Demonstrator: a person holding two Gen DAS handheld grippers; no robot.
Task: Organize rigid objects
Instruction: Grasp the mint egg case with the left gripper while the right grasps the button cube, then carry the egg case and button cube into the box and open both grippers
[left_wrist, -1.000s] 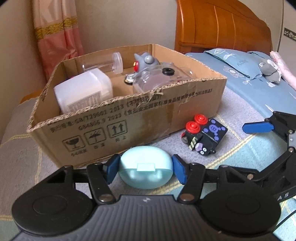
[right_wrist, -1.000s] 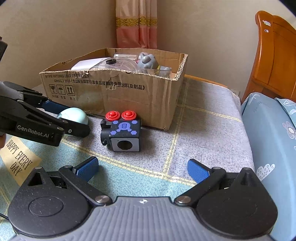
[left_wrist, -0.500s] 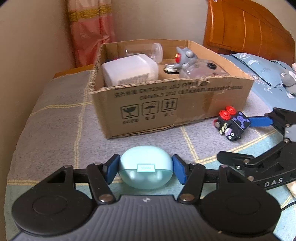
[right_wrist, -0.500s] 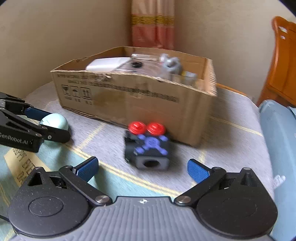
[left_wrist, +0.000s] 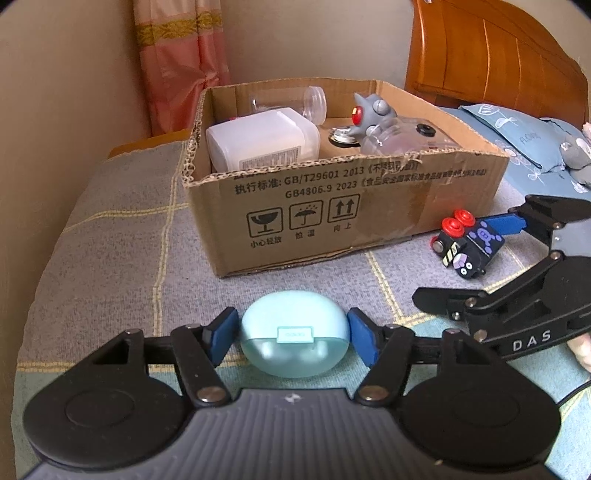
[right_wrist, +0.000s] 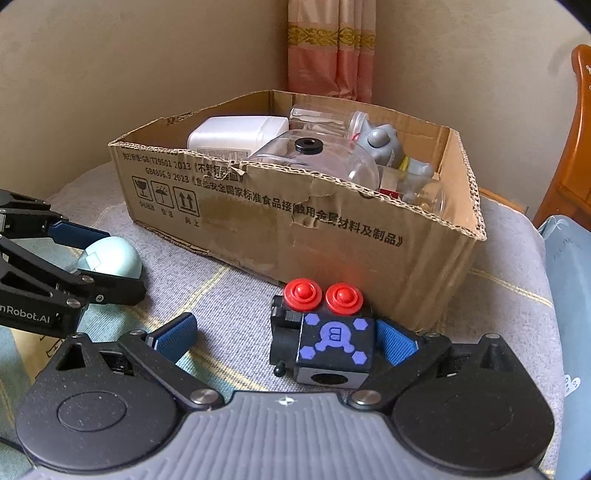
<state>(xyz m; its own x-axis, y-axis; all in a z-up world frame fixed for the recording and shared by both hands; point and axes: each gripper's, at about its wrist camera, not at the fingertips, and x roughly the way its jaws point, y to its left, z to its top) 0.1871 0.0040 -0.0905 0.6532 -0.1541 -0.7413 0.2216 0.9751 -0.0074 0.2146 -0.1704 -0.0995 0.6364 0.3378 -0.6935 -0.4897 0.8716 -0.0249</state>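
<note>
Left wrist view, left to right. Curtain (left_wrist: 181, 62) at 11 o'clock, behind the cardboard box (left_wrist: 332, 206), which sits on the grey checked blanket (left_wrist: 110, 240) at 12 o'clock. Inside the box: white plastic container (left_wrist: 258, 144) on its side at the left end, clear jar (left_wrist: 299, 103) behind it, grey toy figure with a red eye (left_wrist: 369, 114) toward the right, clear domed piece with a black cap (left_wrist: 406, 136) in front of the figure.

Left gripper (left_wrist: 293, 334): both blue pads pressed against the sides of the pale mint oval case (left_wrist: 293, 338); jaws narrowed onto it, case held at 6 o'clock. Whether the case rests on the blanket or is lifted: cannot tell.

At 3 o'clock, black cube toy with two red knobs (left_wrist: 465, 243) on the blanket, just in front of the box's right end. Wooden headboard (left_wrist: 498, 55) at 1 o'clock; blue pillow (left_wrist: 517, 140) below it.

Right wrist view, left to right. Left gripper with mint case enters at 9 o'clock. Right gripper (right_wrist: 284, 339): jaws wide apart. Right pad (right_wrist: 393, 345) touching or just beside the cube's right face; left pad (right_wrist: 173, 338) well apart from it. Cube lies between the pads, off-centre to the right, not clamped. Box directly behind the cube, at 12 o'clock.
</note>
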